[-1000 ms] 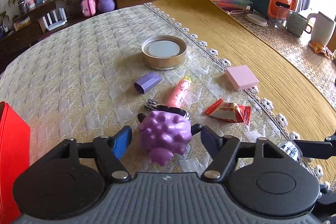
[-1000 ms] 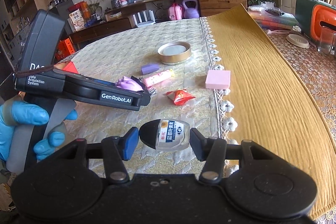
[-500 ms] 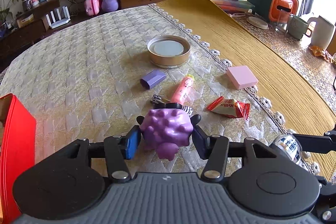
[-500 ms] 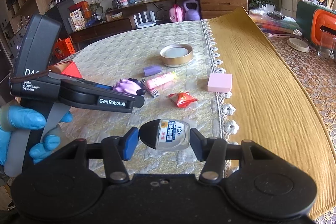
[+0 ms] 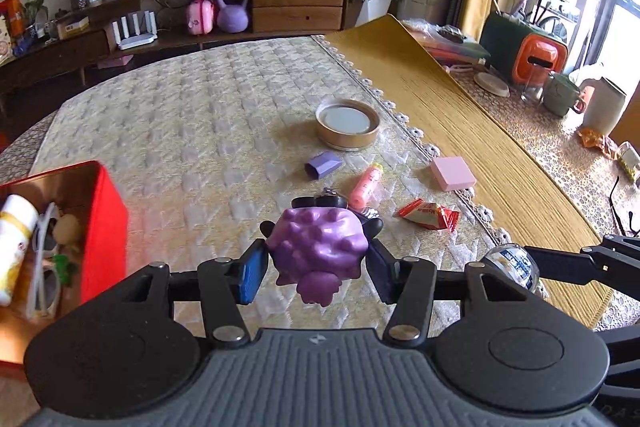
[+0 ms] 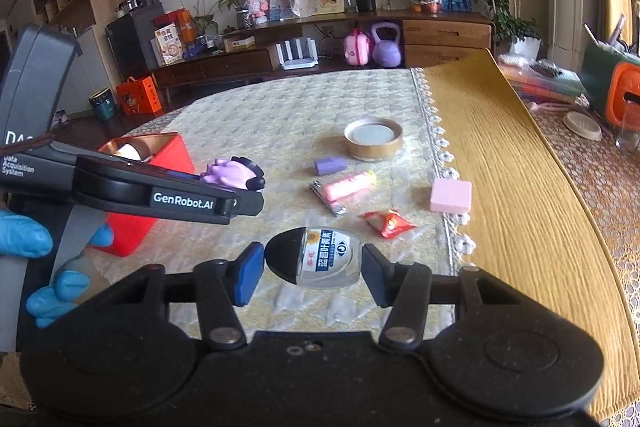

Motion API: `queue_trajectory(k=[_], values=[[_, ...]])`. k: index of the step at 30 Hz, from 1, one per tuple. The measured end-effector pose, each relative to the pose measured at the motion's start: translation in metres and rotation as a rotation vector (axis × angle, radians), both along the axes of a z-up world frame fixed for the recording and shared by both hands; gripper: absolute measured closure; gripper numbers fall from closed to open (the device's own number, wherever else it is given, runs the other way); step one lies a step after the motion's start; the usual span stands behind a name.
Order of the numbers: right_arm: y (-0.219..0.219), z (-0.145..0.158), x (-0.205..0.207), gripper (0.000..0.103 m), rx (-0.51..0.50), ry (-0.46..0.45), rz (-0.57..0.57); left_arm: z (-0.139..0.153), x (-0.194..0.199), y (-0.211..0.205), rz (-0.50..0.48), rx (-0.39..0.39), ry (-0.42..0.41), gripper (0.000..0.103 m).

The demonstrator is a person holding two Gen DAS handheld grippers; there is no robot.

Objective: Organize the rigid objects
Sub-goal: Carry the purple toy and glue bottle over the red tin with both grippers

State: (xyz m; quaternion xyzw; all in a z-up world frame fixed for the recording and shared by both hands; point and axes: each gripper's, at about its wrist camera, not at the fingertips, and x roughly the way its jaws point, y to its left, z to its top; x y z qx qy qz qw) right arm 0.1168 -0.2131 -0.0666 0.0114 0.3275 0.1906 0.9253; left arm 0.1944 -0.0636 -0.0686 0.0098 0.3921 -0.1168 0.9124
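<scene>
Your left claw (image 5: 316, 269), now clamped on the purple toy (image 5: 318, 247), has lifted toward the red box (image 5: 105, 211) at nine o'clock; right claw (image 6: 313, 269) grips the small bottle (image 6: 318, 257); drop-off next, likely.

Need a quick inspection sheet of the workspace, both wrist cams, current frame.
Surface: cream quilted tablecloth, bare mustard cloth alongside.
Job's things: red box partly filled; tin lid, purple block, pink tube, nail clipper, pink block, red snack packet loose.
Clutter: mugs, orange holder at the far right.
Grippers: left gripper clamps purple toy; right gripper clamps small bottle.
Cables: nothing seen.
Surroundings: sideboard, plants.
</scene>
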Motion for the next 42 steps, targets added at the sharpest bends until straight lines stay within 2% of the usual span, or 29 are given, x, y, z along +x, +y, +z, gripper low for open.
queue_trajectory(k=[8,18,30,42], values=[[0.037,0.019,-0.001,0.050,-0.024,-0.039,0.092,0.020,-0.024,0.049,0.072,-0.011,-0.010,0.050],[0.094,0.034,0.010,0.050,-0.054,-0.067,0.208,0.029,-0.040,0.118,0.171,0.008,-0.010,0.050],[0.162,0.033,0.039,0.050,-0.077,-0.043,0.316,0.017,-0.040,0.177,0.251,0.034,0.028,0.050],[0.225,0.018,0.081,0.050,-0.150,-0.033,0.375,-0.008,-0.022,0.214,0.319,-0.007,0.096,0.050]])
